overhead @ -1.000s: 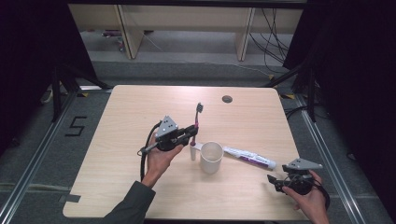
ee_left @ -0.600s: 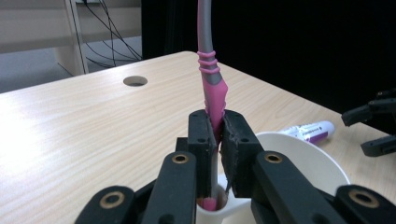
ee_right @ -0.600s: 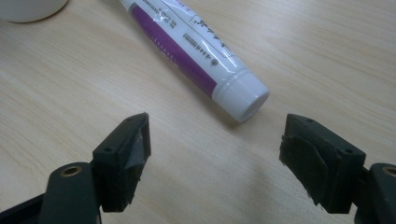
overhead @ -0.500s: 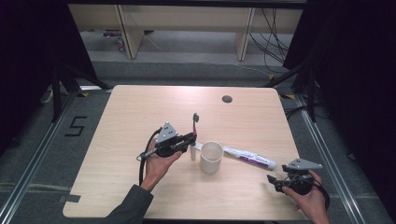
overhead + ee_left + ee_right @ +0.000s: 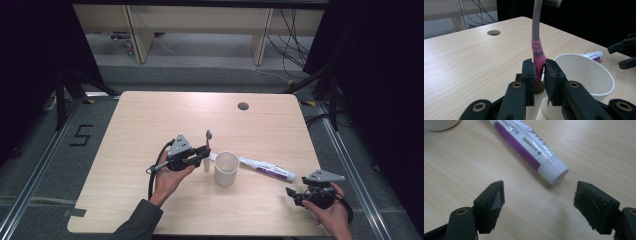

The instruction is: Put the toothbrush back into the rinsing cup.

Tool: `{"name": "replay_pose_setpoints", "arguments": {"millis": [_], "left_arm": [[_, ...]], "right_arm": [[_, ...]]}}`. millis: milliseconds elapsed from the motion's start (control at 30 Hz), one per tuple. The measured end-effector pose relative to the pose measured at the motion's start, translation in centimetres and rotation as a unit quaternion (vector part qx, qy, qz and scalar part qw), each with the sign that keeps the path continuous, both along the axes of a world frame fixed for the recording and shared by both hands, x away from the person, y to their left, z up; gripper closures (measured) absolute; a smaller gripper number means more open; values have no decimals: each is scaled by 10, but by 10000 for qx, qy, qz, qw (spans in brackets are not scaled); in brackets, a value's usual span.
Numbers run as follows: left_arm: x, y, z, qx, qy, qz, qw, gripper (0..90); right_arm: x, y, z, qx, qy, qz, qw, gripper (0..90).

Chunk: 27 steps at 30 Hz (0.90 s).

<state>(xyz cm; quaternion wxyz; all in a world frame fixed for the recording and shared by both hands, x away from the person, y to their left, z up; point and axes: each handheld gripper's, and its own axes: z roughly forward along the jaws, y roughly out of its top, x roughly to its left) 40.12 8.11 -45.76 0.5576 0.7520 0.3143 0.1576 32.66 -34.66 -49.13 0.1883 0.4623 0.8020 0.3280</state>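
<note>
My left gripper [image 5: 206, 152] holds a toothbrush [image 5: 208, 135] upright just left of a white cup [image 5: 226, 168]. In the left gripper view the pads [image 5: 530, 72] still touch the pink part of the grey-and-pink handle [image 5: 536, 30], though the jaws have just been opening. The handle's lower end goes down into a small white holder [image 5: 539, 89] beside the cup [image 5: 584, 72]. My right gripper [image 5: 292, 194] rests near the table's front right corner. It is open [image 5: 539, 200] with nothing between its jaws, just short of the cap end of a white-and-purple toothpaste tube [image 5: 529, 147].
The toothpaste tube [image 5: 267, 169] lies flat to the right of the cup. A round cable hole [image 5: 243, 106] sits in the wooden table [image 5: 150, 120] near its far edge. Dark frames and cables stand on the floor around the table.
My left gripper has come down and a little toward me with the toothbrush, so the brush head stands lower beside the cup. The right gripper has not moved.
</note>
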Motion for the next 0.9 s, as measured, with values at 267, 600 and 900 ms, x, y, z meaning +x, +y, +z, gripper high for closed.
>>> {"name": "replay_pose_setpoints", "arguments": {"millis": [267, 600, 900], "left_arm": [[-1, 1, 2, -122, 41, 42, 9999, 571], [-9, 11, 16, -211, 22, 189, 9996, 421], [-23, 18, 17, -64, 68, 80, 9999, 393]], "right_arm": [[0, 0, 0, -2, 5, 2, 10000, 248], [0, 0, 0, -11, 11, 4, 10000, 248], [0, 2, 0, 75, 27, -46, 10000, 247]]}}
